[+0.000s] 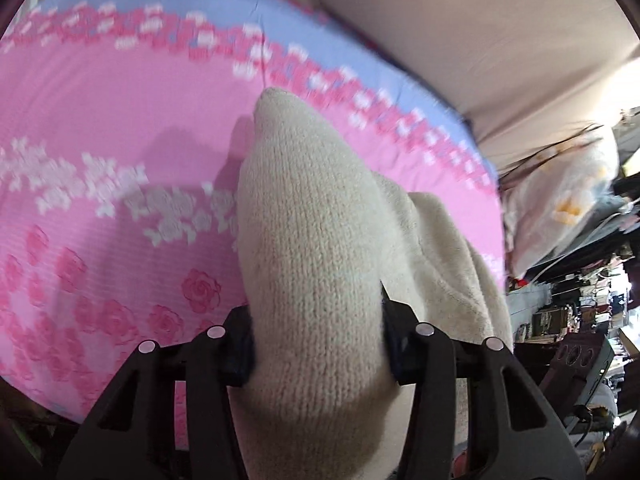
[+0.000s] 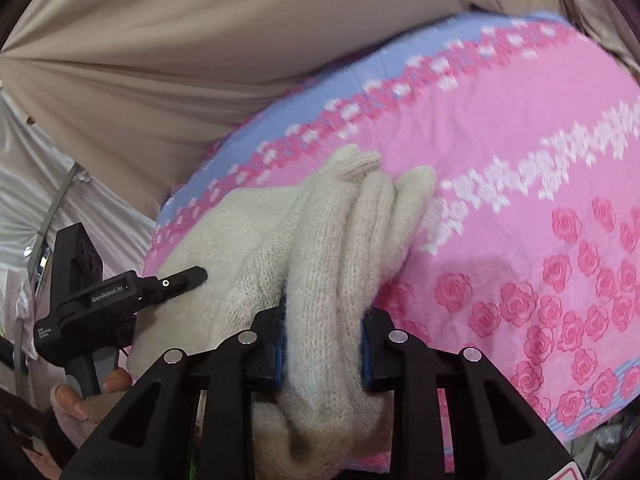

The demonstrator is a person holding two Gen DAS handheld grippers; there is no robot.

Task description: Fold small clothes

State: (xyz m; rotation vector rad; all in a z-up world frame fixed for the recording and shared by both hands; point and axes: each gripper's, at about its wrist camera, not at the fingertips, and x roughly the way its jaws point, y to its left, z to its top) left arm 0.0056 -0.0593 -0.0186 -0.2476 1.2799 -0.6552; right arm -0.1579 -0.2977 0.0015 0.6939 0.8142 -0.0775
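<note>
Clamping a cream knitted glove [image 1: 316, 264] between its blue-padded jaws, the left gripper [image 1: 316, 344] holds the cloth lifted, one glove finger pointing ahead of its tips over the pink rose-patterned bedspread [image 1: 100, 120]. To the left of this gripper the bedspread lies open and flat; ahead, its blue border [image 1: 224, 12] meets a beige curtain [image 1: 460, 20]. Off to the right the bed's edge drops away to a pale pillow [image 1: 560, 200] and crowded shelves [image 1: 580, 312].

The right gripper [image 2: 322, 348] grips the same glove [image 2: 328, 248] at its finger end, the fingers bunched ahead of the jaws. Open bedspread [image 2: 520, 160] spreads to its right. To its left, the left gripper [image 2: 120, 292] crosses over the glove's cuff side, held by a bare hand [image 2: 80, 396], close beside. Beige curtain [image 2: 200, 60] closes the far side.
</note>
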